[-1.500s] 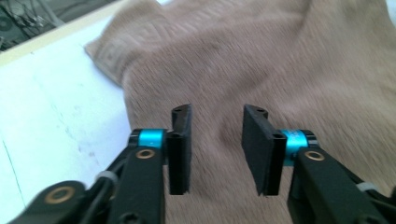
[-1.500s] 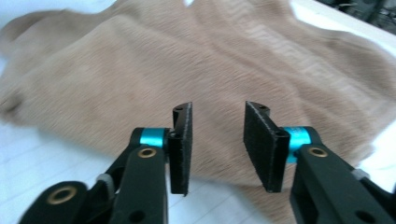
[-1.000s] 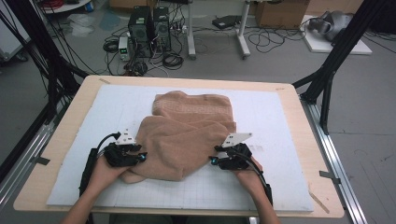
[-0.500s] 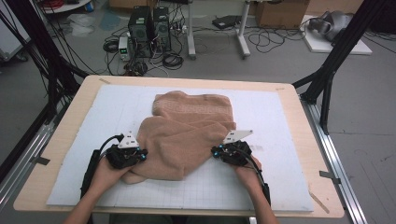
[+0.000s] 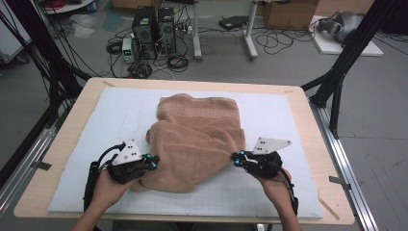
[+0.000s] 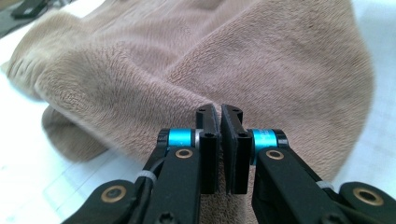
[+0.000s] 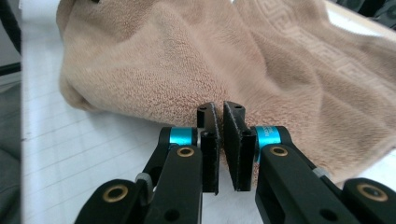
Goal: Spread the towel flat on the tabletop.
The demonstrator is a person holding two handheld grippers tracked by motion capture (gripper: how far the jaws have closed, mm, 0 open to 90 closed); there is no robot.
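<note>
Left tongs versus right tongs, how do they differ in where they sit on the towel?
The left tongs reach onto the near left corner of the towel, with plush under their tips; the right tongs sit at the towel's right edge, where the white mat shows beneath. The left tongs face a plain fold, while the right tongs face the towel's key-patterned border. Shared: both stand almost closed, with no cloth visible between them.

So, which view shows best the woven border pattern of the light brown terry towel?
The right gripper view: the key-pattern band on the light brown terry towel is close and sharp. The high view shows it small; the left gripper view shows plain pile.
</note>
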